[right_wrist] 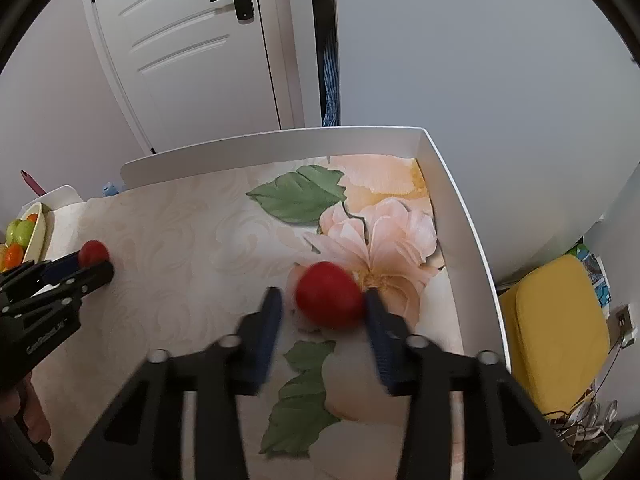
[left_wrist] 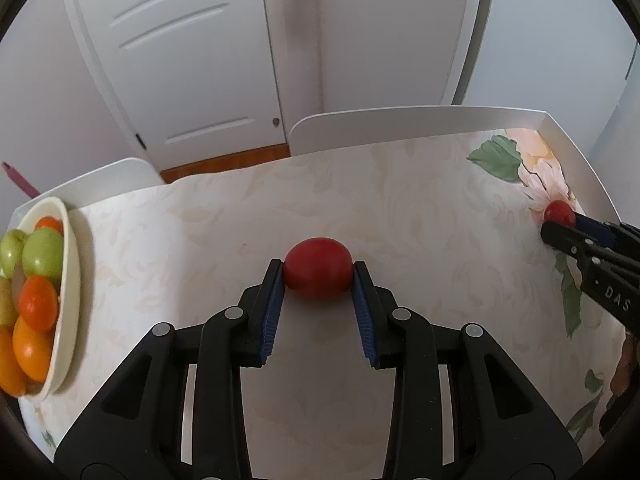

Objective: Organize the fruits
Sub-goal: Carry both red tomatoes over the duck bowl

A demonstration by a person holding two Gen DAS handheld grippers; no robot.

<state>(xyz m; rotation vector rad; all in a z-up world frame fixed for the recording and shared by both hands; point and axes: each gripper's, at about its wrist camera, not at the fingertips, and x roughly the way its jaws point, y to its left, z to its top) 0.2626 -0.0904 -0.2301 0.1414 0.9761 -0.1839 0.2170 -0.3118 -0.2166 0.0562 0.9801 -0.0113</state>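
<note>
Tabletop [left_wrist: 400, 208], tomato [left_wrist: 318, 268] between tool [left_wrist: 318, 280] pads

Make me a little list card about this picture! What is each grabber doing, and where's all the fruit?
left gripper: fingers pressed on both sides of a red fruit on the table
right gripper: open around another red fruit; the fruit touches one finger, a gap shows at the other; blurred
bowl: cream, at the table's left edge, holding green fruits and orange fruits
table: pale floral cloth with a white raised border
</note>
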